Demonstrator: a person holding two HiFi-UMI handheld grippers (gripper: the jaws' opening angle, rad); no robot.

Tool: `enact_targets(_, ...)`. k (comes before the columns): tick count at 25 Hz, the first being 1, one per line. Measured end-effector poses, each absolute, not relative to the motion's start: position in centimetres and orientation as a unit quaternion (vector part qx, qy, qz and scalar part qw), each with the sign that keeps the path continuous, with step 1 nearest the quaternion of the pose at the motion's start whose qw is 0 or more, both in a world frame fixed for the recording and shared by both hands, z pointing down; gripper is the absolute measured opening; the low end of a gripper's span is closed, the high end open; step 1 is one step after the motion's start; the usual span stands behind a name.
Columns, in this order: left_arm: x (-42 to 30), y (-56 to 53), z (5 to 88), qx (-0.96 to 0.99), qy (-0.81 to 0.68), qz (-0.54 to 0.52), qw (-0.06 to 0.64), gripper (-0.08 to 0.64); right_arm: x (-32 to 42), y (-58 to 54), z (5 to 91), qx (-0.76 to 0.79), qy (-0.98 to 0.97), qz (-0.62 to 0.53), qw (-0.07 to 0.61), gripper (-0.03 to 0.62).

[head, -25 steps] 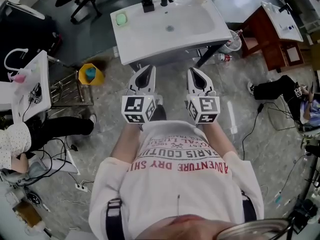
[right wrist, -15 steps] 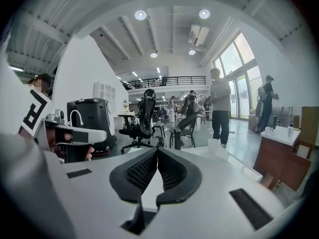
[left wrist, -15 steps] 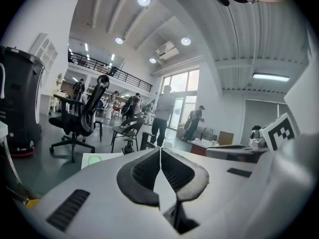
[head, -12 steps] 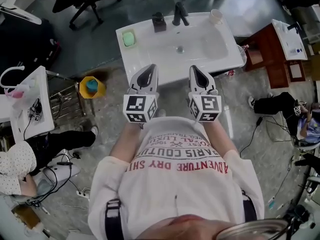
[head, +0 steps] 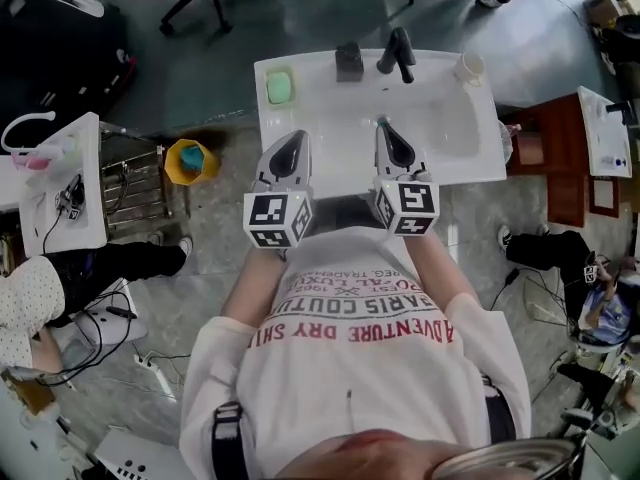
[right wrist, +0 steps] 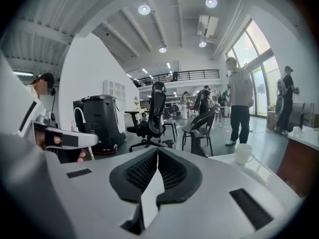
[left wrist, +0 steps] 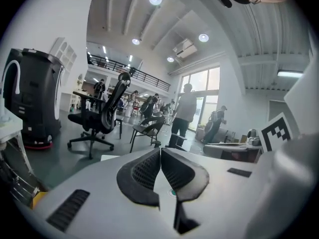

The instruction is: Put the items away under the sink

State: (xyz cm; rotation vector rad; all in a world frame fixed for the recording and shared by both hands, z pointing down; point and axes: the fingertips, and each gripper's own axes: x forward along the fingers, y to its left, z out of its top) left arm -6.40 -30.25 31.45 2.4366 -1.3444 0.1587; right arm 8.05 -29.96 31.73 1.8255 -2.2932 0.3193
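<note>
A grey floor (head: pixel 215 253) strewn with cables is looked down on from above, and at the top of the head view a white sink (head: pixel 340 163) is set in the middle of it. Along the sink's far rim the items are lined up: a green block (head: pixel 278 87) at the left corner, a dark dispenser (head: pixel 349 61) beside it, the dark faucet (head: pixel 398 53) at the centre and a pale cup (head: pixel 469 67) at the right corner. Both tools are held side by side over the near edge of the sink, well apart from all of these. The left tool (head: pixel 295 136) is seen with its jaws pressed together and nothing caught between them; the same is shown for the right tool (head: pixel 384 126), jaws together and empty. In the right gripper view the cup is picked out beyond the jaws, off to the right on the white sink top, with a black office chair (right wrist: pixel 154 114) and standing people behind it. To the left of the sink, a yellow bucket (head: pixel 190 160) is placed on the floor next to a wire rack (head: pixel 135 183), and a white tabletop (head: pixel 62 183) is caught at the left edge. At the right, a reddish wooden stand (head: pixel 560 183) is seen.
</note>
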Motion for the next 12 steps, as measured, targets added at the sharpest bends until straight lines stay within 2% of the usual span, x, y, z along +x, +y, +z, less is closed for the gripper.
enact_targets(10, -5.4, -35.6, 34.7, 0.823, -0.527, 0.077, 0.196, 0.028, 8.0, -38.6, 37.9, 0.547, -0.813, 0.131, 0.151, 0.028)
enact_targets(11, -5.4, -36.2, 35.3, 0.82, -0.532, 0.08, 0.198, 0.027, 8.0, -39.4, 38.6, 0.544, -0.814, 0.133, 0.153, 0.037)
enact_targets(12, -5.3, -36.6, 35.8, 0.817, -0.536, 0.084, 0.198, 0.026, 7.9, -40.2, 39.2, 0.54, -0.816, 0.136, 0.154, 0.087)
